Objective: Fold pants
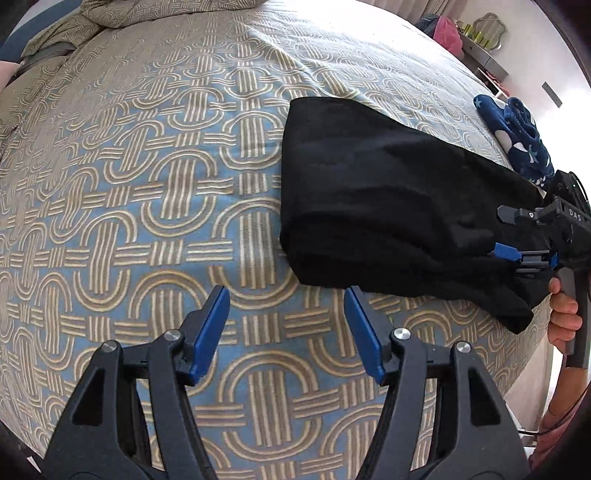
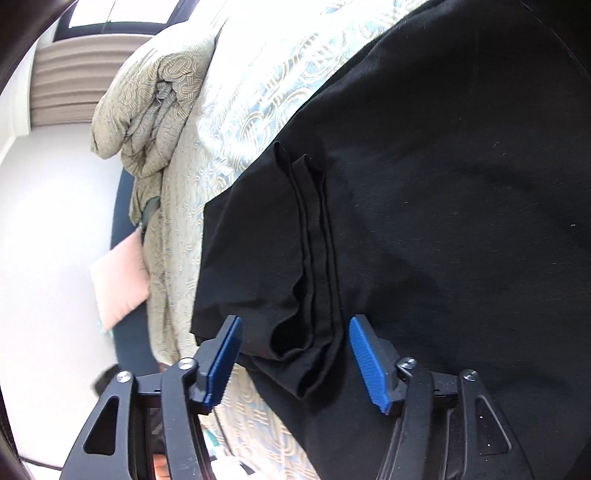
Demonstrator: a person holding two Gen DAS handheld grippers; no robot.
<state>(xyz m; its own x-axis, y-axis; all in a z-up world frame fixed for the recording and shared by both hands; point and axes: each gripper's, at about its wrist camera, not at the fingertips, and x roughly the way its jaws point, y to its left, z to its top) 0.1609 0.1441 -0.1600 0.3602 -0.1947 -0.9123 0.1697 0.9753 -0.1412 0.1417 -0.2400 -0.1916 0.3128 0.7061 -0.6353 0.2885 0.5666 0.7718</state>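
Pants (image 1: 388,206): black, folded in layers, lying on the bed (image 1: 147,184).
Left tool (image 1: 286,325): jaws apart, nothing between them, over the bare cover just beside the pants.
Right tool (image 2: 295,350): jaws apart, pads not pressing; the layered hem lies between them.
Hand (image 1: 563,314): holds the right tool's grip.

bed: a bedspread (image 1: 147,177) with blue and beige loop pattern spread under and beyond the fingers | bedding: a bunched beige duvet (image 2: 147,96) lay far ahead, left of the fingers | wall: white wall (image 2: 48,206), pink cushion (image 2: 118,288) against it | light: bright window (image 2: 110,11) at top
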